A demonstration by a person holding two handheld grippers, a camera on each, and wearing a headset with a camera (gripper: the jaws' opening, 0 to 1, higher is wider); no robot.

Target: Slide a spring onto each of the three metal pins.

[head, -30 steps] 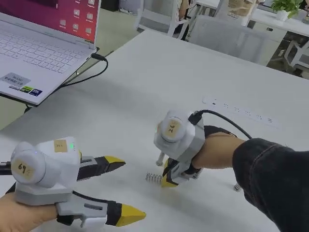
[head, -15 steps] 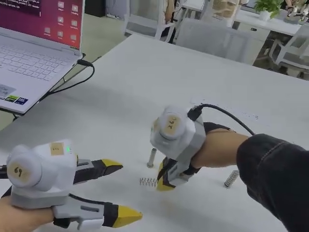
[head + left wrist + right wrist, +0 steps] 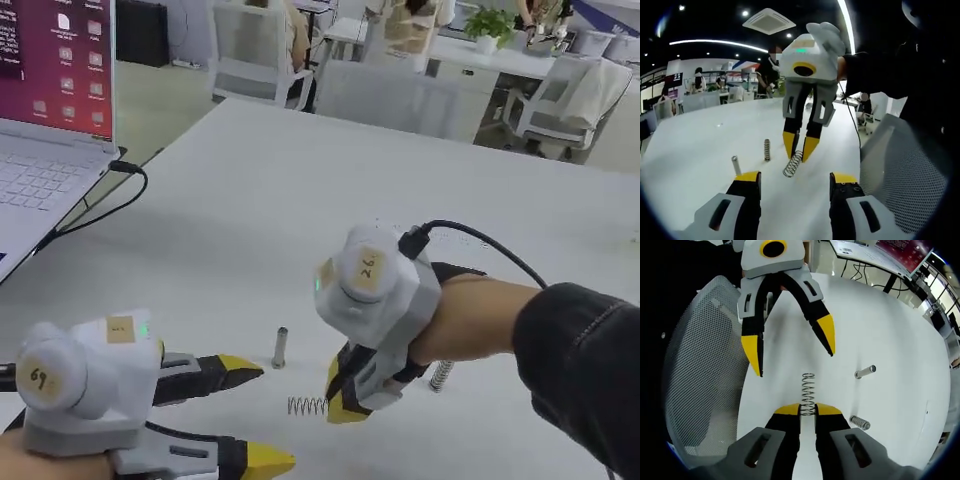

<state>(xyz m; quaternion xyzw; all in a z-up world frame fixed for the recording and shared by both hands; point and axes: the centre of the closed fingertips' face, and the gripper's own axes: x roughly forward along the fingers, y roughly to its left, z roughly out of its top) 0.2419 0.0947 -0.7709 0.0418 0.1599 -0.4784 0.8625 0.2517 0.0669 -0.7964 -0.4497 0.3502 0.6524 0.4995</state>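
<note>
Spring, near end hidden in right gripper

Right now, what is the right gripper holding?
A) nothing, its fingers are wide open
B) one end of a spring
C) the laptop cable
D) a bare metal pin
B: the fingers of the right gripper are closed on one end of the spring, whose other end sticks out free, while the bare pin is apart from it, untouched.
</note>
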